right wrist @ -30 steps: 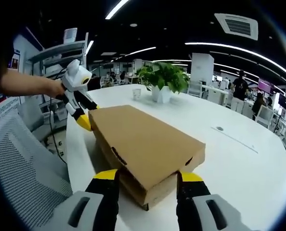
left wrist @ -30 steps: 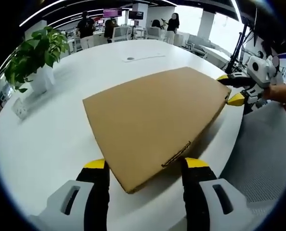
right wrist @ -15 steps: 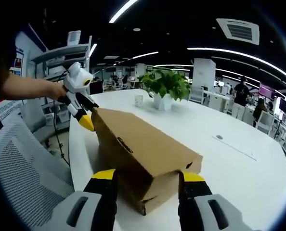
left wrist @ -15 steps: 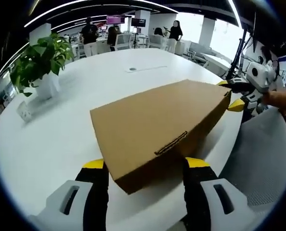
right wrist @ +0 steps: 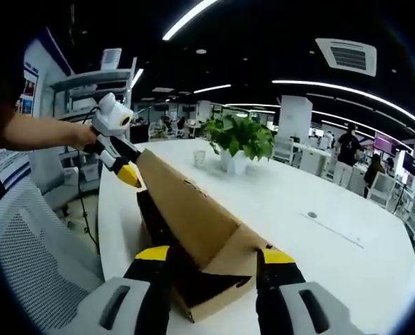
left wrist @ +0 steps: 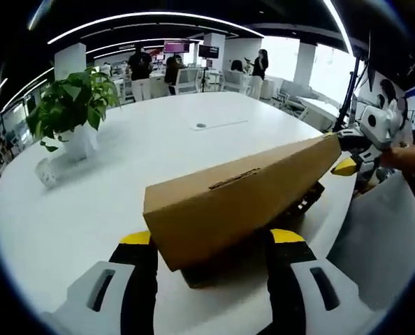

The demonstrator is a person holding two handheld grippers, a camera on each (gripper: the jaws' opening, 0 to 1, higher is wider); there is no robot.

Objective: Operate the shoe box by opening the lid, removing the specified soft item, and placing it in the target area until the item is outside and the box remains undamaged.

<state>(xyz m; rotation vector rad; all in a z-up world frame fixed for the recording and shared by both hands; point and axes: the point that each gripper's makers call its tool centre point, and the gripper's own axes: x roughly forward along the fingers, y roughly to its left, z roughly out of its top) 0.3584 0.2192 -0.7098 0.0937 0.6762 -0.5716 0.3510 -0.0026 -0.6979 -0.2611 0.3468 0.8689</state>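
The brown cardboard shoe box [left wrist: 235, 202] lies on the white round table [left wrist: 124, 167], its lid tilted up so the dark inside [left wrist: 302, 202] shows under it. In the left gripper view my left gripper [left wrist: 212, 241] has its jaws wide apart, with the lid's near corner between and above them. The right gripper [left wrist: 347, 157] touches the lid's far corner there. In the right gripper view my right gripper [right wrist: 213, 257] also stands open around the other end of the lid [right wrist: 193, 216], over the dark box interior [right wrist: 207, 286]. The left gripper [right wrist: 124, 167], held by a hand, sits at the raised far corner.
A potted green plant [left wrist: 71, 112] and a small cup [left wrist: 45, 173] stand on the table's far side; the plant [right wrist: 239, 139] also appears in the right gripper view. A grey mesh chair [right wrist: 33, 251] is beside the table edge. Several people stand in the office behind.
The lid has swung up from nearly flat to steeply tilted, and the box's dark interior has come into sight. Both grippers rose with the lid's corners.
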